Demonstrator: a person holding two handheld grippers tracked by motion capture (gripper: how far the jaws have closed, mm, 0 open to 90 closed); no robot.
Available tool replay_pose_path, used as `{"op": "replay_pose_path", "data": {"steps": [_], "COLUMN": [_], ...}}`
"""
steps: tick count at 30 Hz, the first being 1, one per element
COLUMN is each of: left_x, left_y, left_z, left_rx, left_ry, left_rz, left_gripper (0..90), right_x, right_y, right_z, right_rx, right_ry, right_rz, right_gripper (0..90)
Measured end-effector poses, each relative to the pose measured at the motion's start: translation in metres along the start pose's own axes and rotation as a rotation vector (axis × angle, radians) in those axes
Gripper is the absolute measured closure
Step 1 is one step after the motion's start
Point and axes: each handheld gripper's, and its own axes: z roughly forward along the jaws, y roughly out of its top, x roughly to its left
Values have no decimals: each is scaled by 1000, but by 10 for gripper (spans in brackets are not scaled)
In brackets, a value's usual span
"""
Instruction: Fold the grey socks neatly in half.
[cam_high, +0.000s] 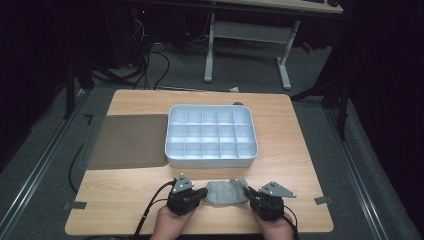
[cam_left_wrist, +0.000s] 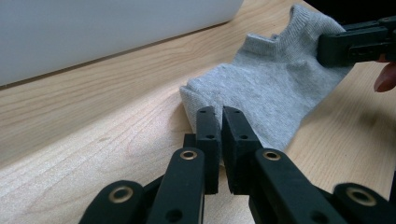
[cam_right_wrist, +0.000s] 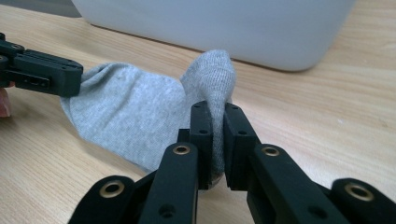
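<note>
A small grey sock lies flat on the wooden table near its front edge, between my two grippers. My left gripper is shut on the sock's left end; in the left gripper view its jaws pinch the edge of the sock. My right gripper is shut on the sock's right end. In the right gripper view a raised fold of the sock is squeezed between the jaws of that gripper. Each gripper view shows the other gripper's tip, the right gripper and the left gripper, on the sock's far end.
A white tray divided into several compartments stands just behind the sock at the table's middle. A flat grey mat lies to its left. Bare wood lies at both front corners. Beyond the table are a desk frame and cables on the floor.
</note>
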Motion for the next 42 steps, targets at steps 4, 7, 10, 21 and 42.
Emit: {"op": "replay_pose_path", "data": {"steps": [4, 7, 10, 21, 42], "left_x": [-4, -6, -7, -6, -4], "left_y": [-1, -1, -2, -4, -6], "left_z": [1, 1, 1, 1, 0], "left_rx": [3, -1, -4, 18, 18], "left_ry": [-9, -24, -37, -58, -47], "left_rz": [1, -3, -8, -11, -16], "left_gripper": [855, 854, 854, 842, 824], "right_x": [6, 17, 30, 62, 55], "right_y": [4, 9, 10, 10, 7], "right_z": [-2, -3, 1, 38, 37], "right_rx": [-16, -26, -26, 40, 51], "right_ry": [-4, -5, 9, 85, 30], "right_rz": [-17, -59, -92, -146, -162], "right_gripper": [846, 846, 846, 840, 745]}}
